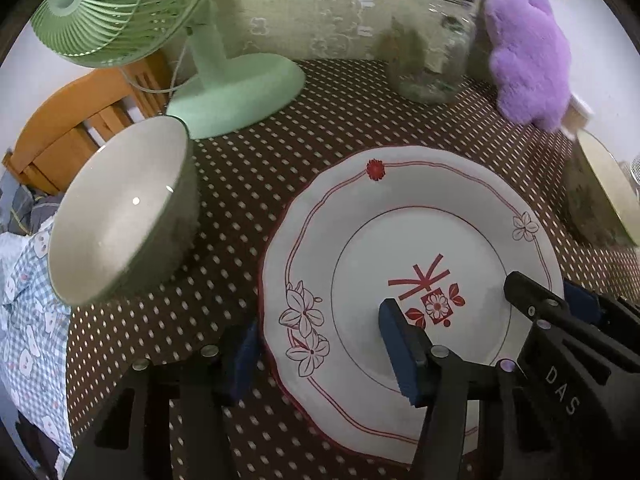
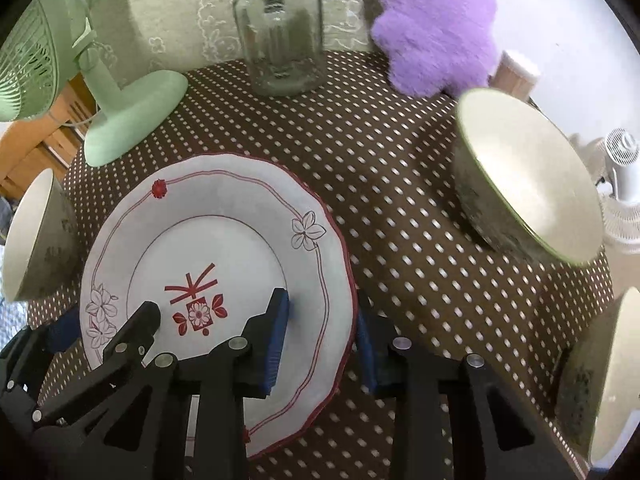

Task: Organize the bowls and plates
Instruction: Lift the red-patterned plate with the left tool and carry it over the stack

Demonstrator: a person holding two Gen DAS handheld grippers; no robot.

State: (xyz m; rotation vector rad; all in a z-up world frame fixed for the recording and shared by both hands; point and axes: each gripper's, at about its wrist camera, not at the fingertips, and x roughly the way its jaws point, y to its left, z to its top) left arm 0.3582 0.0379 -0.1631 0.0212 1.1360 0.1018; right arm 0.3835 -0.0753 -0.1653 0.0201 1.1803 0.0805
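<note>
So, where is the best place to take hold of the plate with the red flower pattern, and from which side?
Grip the plate by its rim, one finger above and one below, since it lies flat on the dotted tablecloth with only the thin scalloped edge to pinch. The right gripper already straddles the near right edge and the left gripper the near left edge, so coming from the near side probably suits best.

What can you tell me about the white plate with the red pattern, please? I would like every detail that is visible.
The plate is white, glossy, ceramic-looking, with a scalloped red edge, a double red line, outlined flowers on the rim and a red emblem in the middle. It looks whole and clean and sits on or just above the dotted brown tablecloth. Both grippers straddle it: the left gripper spans its left rim, the right gripper its right rim. Whether the fingers already press it is unclear.
</note>
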